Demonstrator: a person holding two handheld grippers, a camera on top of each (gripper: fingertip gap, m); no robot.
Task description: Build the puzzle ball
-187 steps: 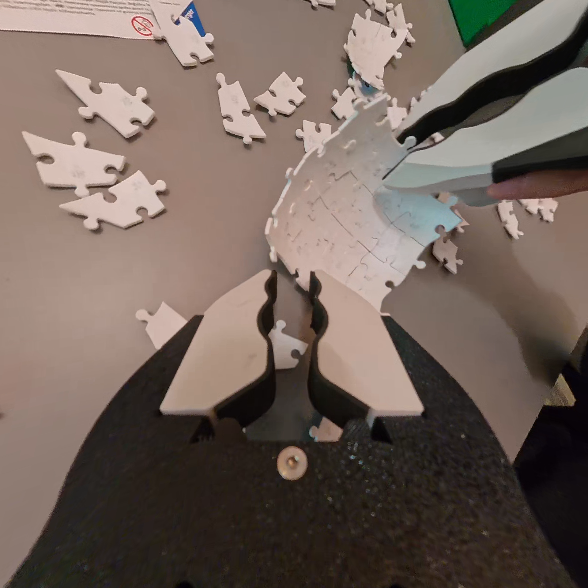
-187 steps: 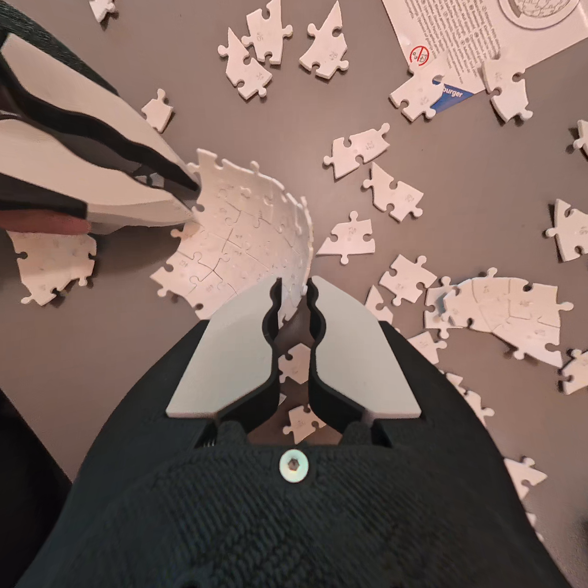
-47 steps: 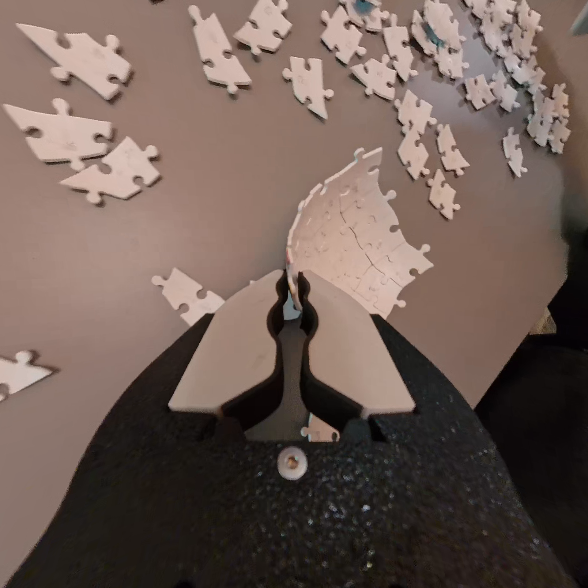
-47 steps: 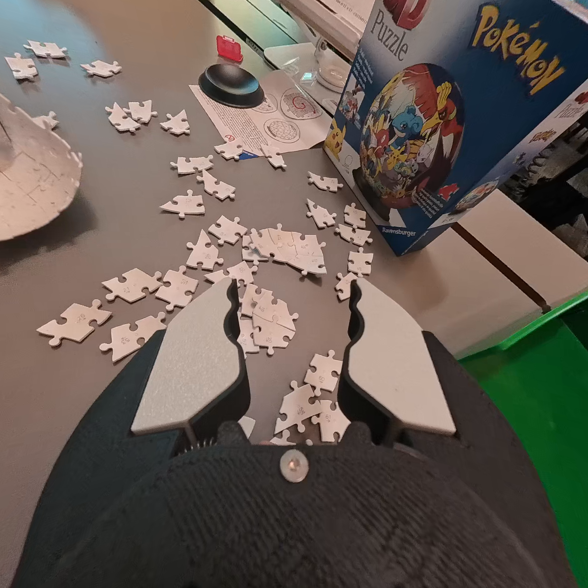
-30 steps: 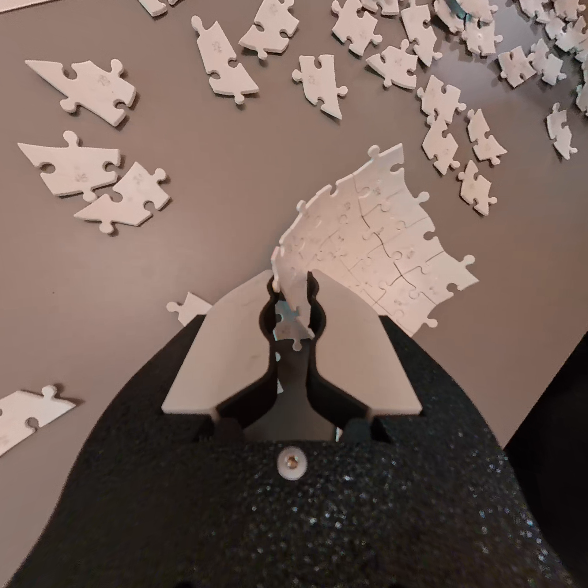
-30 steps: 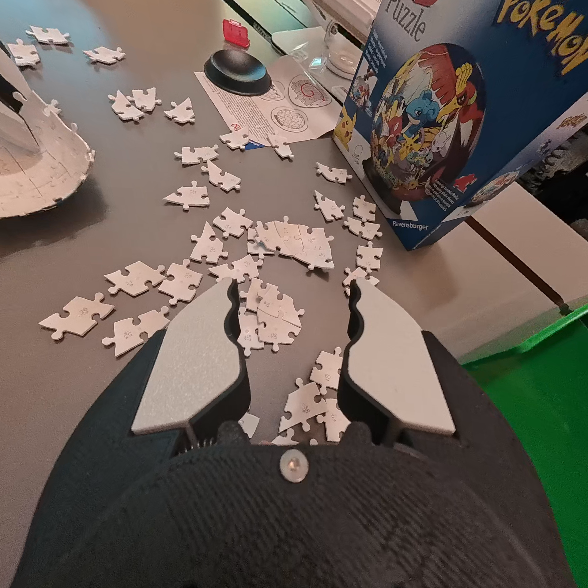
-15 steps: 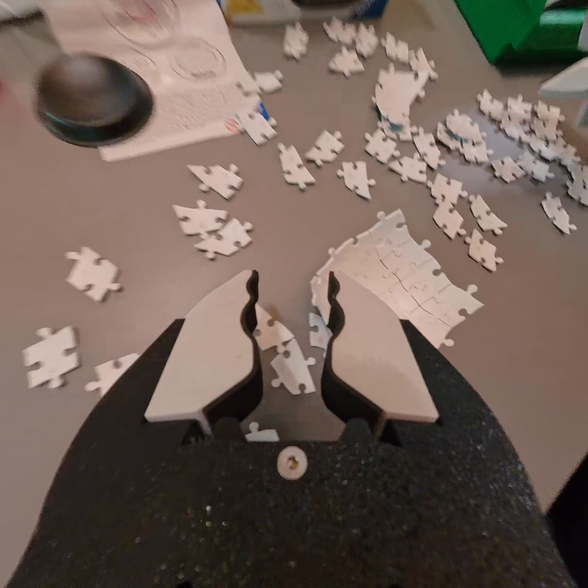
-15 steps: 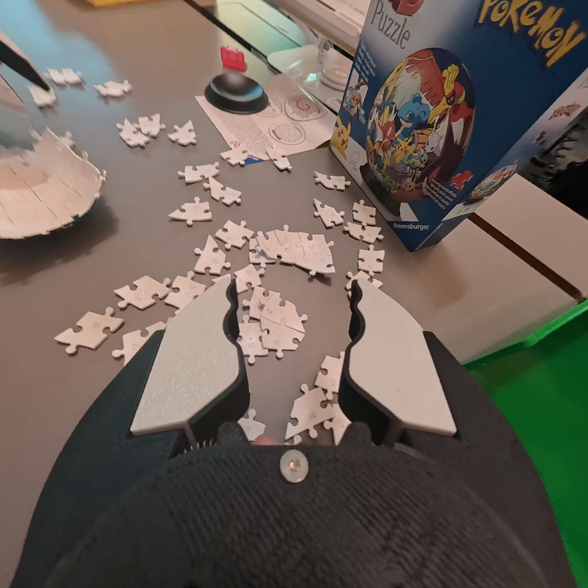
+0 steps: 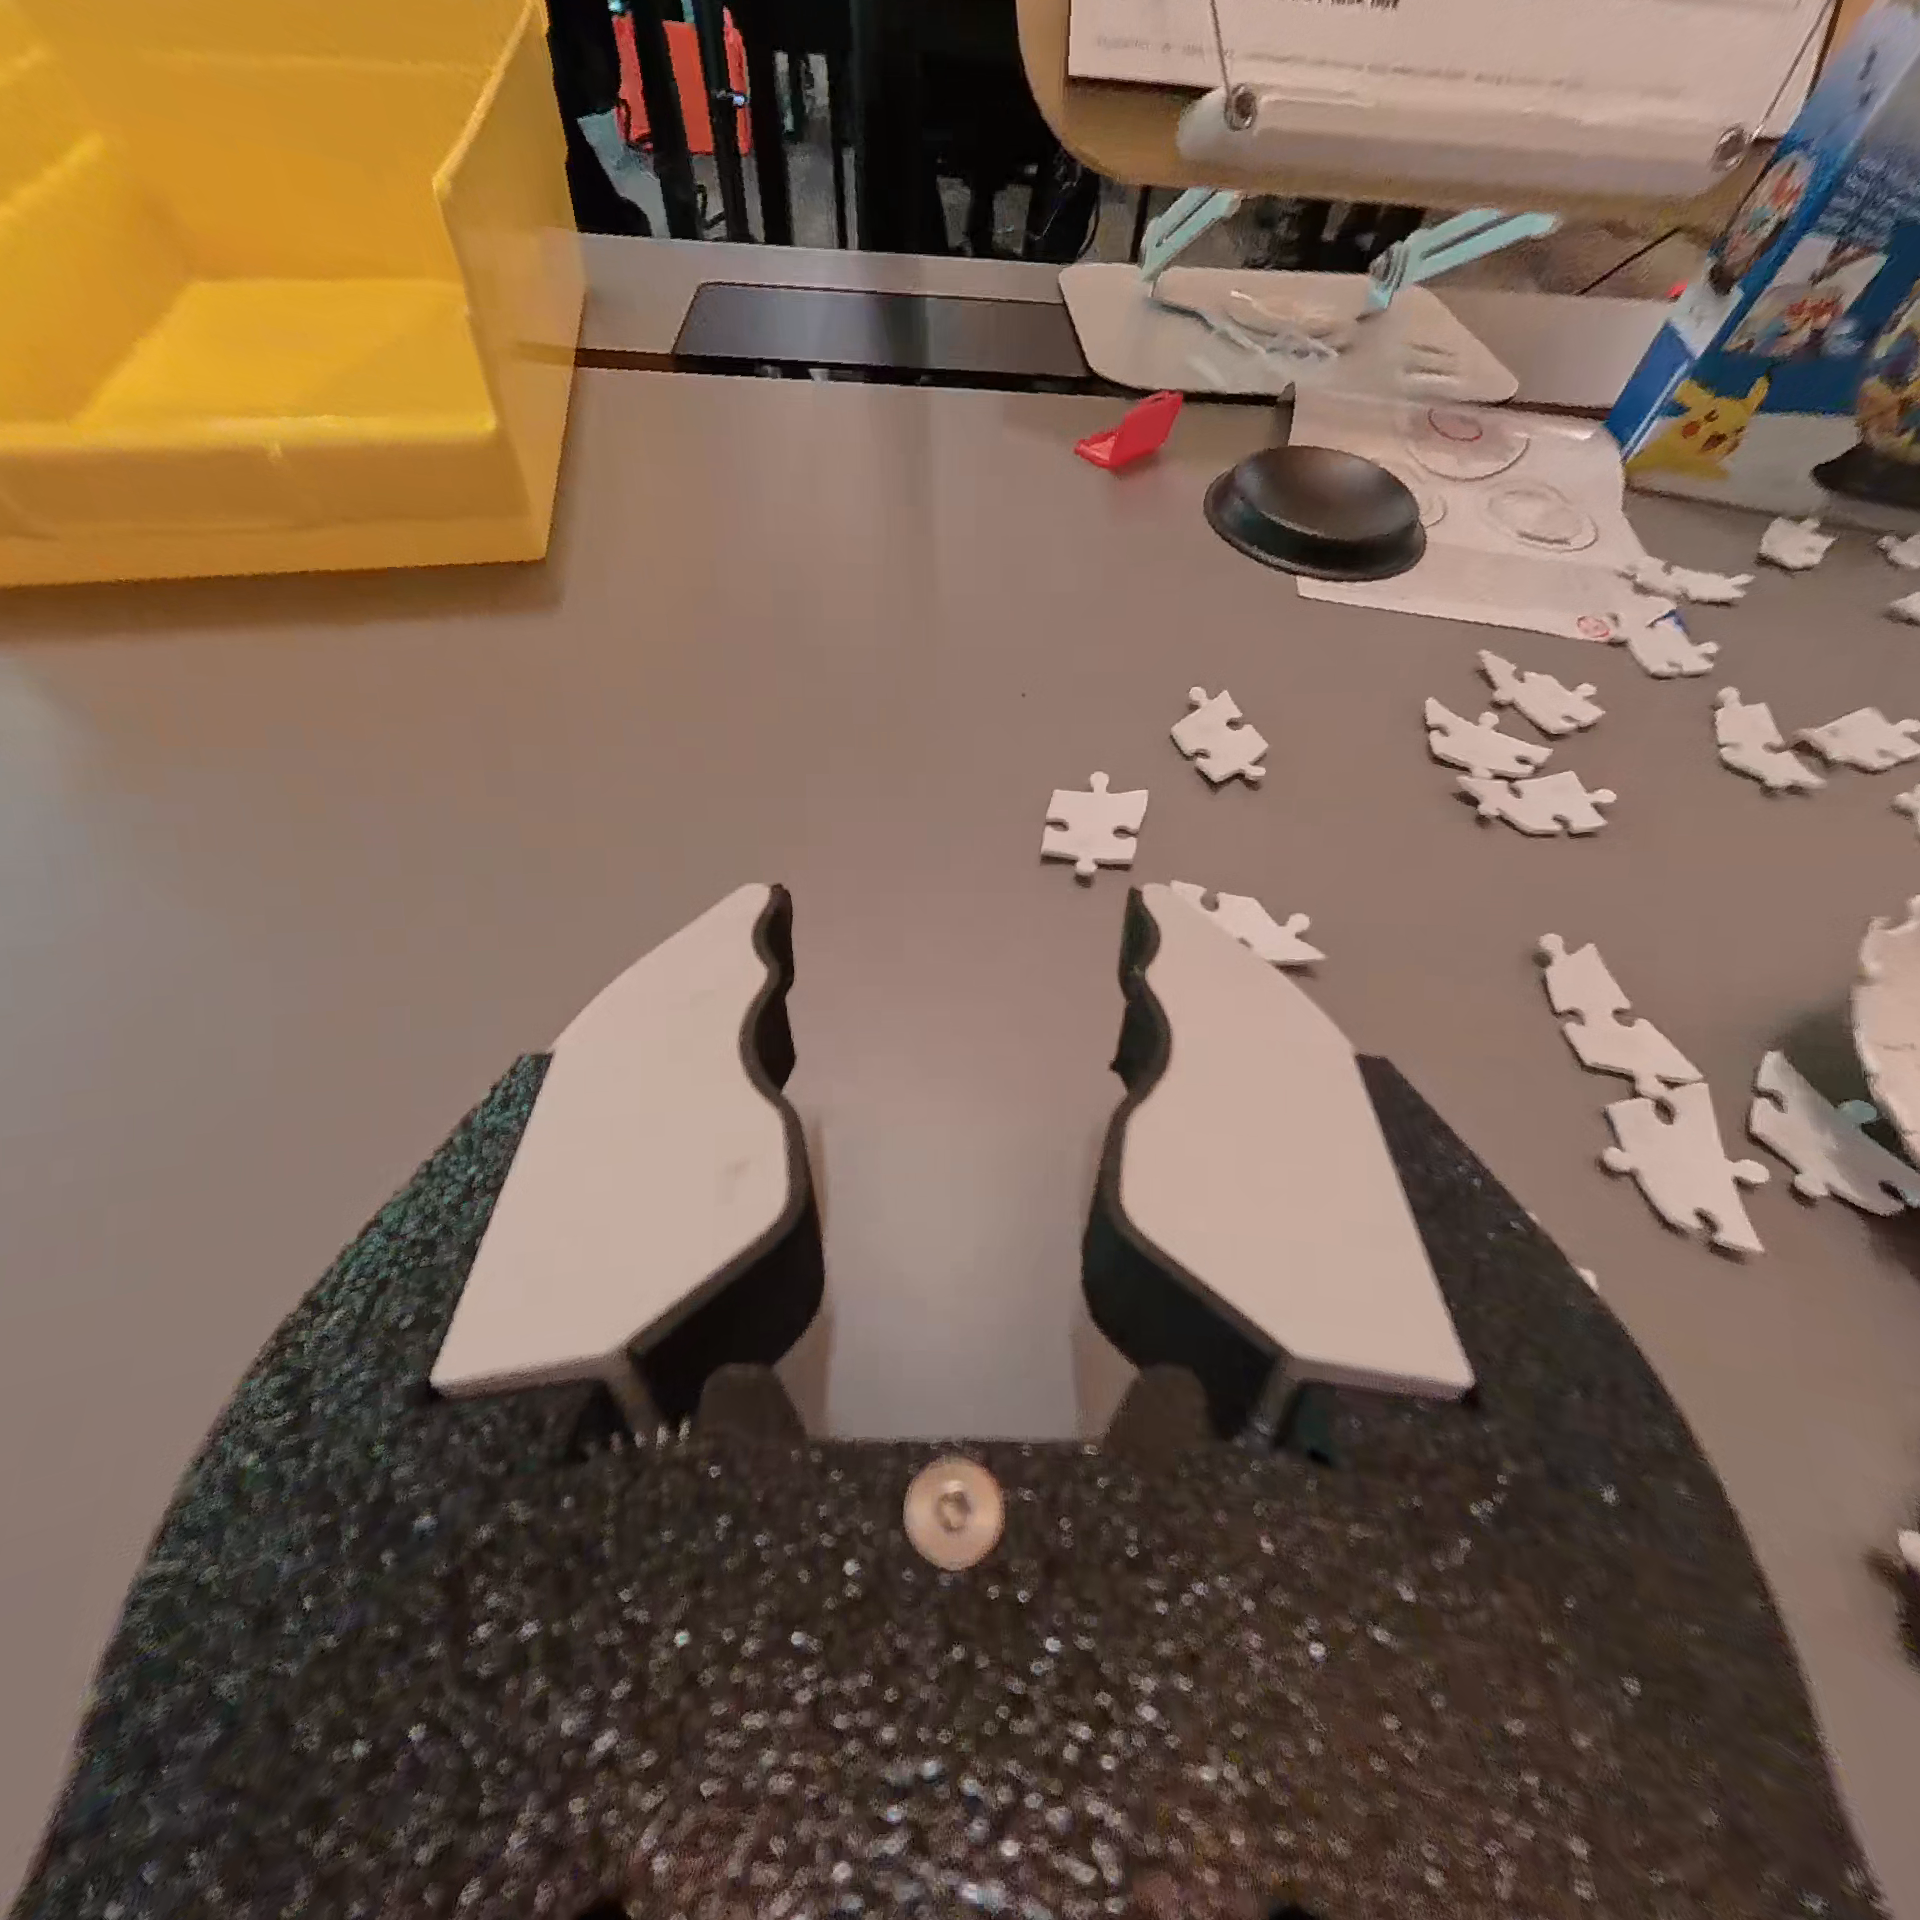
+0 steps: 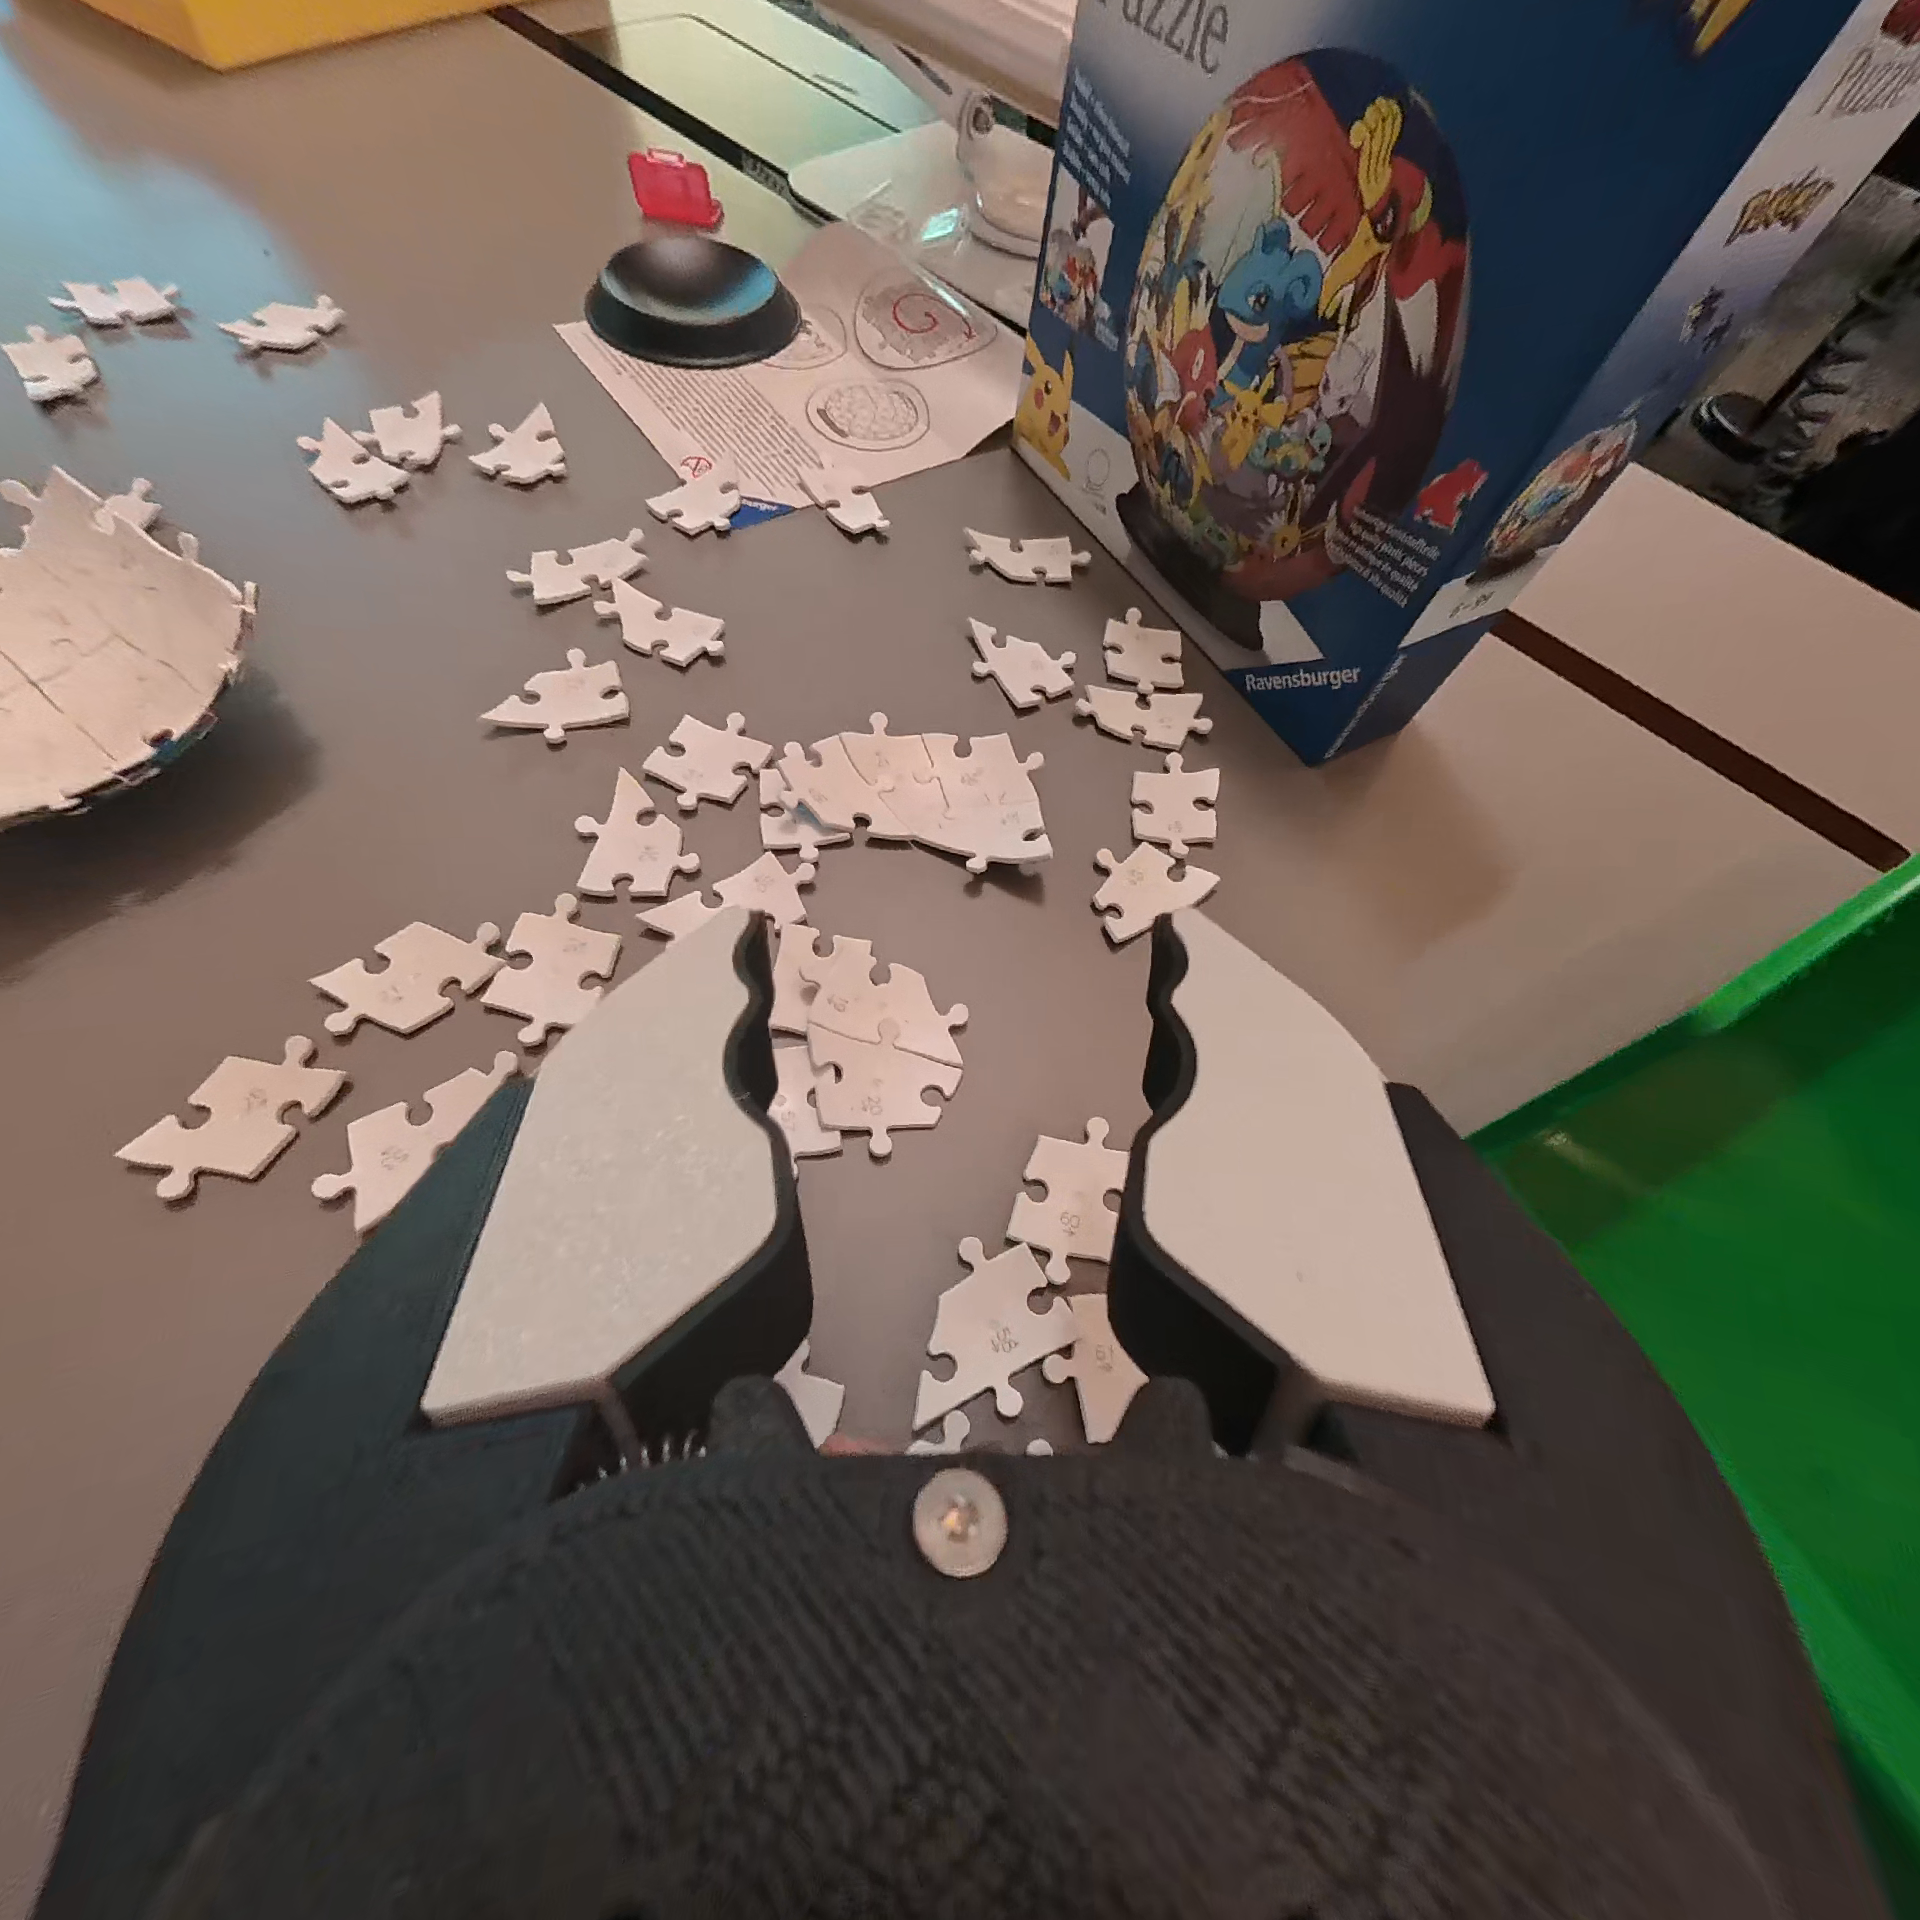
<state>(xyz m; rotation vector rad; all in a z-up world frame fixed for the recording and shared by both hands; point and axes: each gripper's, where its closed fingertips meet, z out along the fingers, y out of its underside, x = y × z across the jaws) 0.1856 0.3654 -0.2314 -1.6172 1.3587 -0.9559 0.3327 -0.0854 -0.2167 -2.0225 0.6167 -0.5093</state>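
- left wrist view: left gripper [image 9: 954,925] spread wide over bare grey table [image 9: 520,831], nothing between the fingers; single white puzzle piece [image 9: 1093,826] nearest, just off the right fingertip.
- yellow bin [image 9: 260,312] far left, black round stand [image 9: 1311,511] and red clip [image 9: 1130,431] beyond.
- right wrist view: right gripper [image 10: 961,935] likewise wide apart and gripping nothing, above scattered loose pieces [image 10: 878,1039].
- curved joined shell of pieces [image 10: 94,665] at left; blue puzzle box [image 10: 1403,364] upright behind; green bin [image 10: 1714,1195] at right.
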